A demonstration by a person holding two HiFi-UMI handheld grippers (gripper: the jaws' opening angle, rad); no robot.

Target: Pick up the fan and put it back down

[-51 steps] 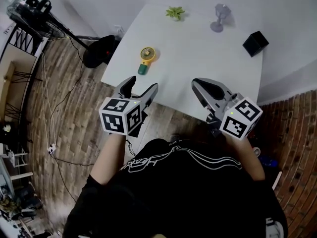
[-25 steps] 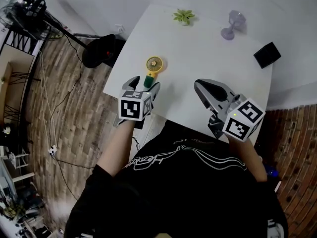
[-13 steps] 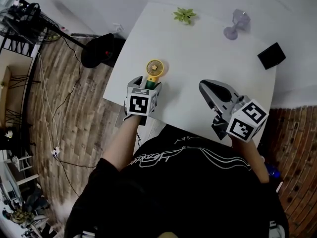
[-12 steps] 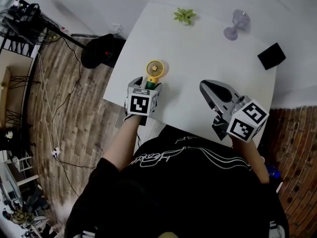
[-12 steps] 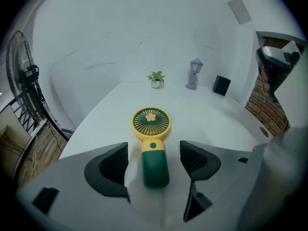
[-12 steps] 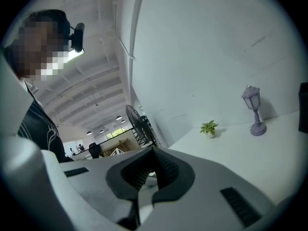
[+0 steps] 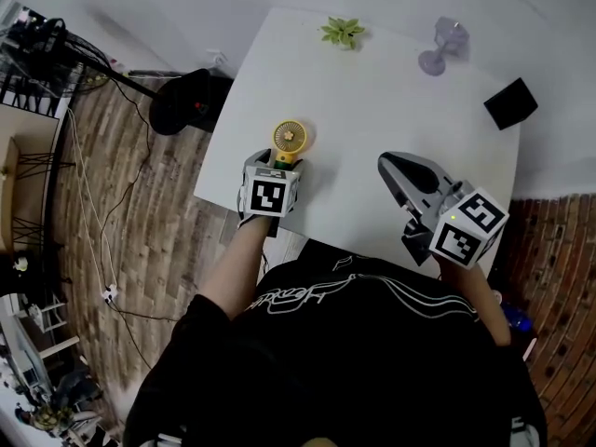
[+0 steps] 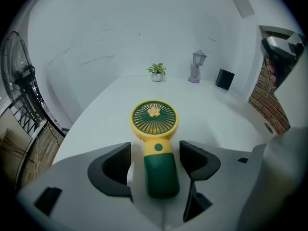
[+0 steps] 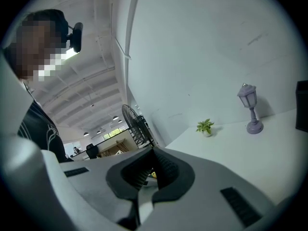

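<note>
The fan (image 8: 154, 129) lies flat on the white table (image 7: 372, 101), close to the table's near-left edge. Its long axis runs from the table's near edge toward the far edge. The round yellow head, with its green grille facing up, points away from the person toward the far edge; the dark green handle points back toward the near edge. The left gripper (image 8: 155, 150) sits at the near-left edge of the table with its jaws spread apart. One jaw stands on each side of the green handle. The left gripper view shows a strip of bare table between each jaw pad and the handle, so the jaws straddle the handle without clamping it. The right gripper (image 7: 388, 166) is positioned over the table's near-right edge, well apart from the fan. Its jaws are closed together and nothing is held between them. A small potted plant (image 7: 342, 32) stands at the far edge of the table. A pale purple lantern-shaped lamp (image 7: 440, 47) stands upright, also near the far edge, further right along the table. A black box (image 7: 510, 103) rests at the table's right edge.
</note>
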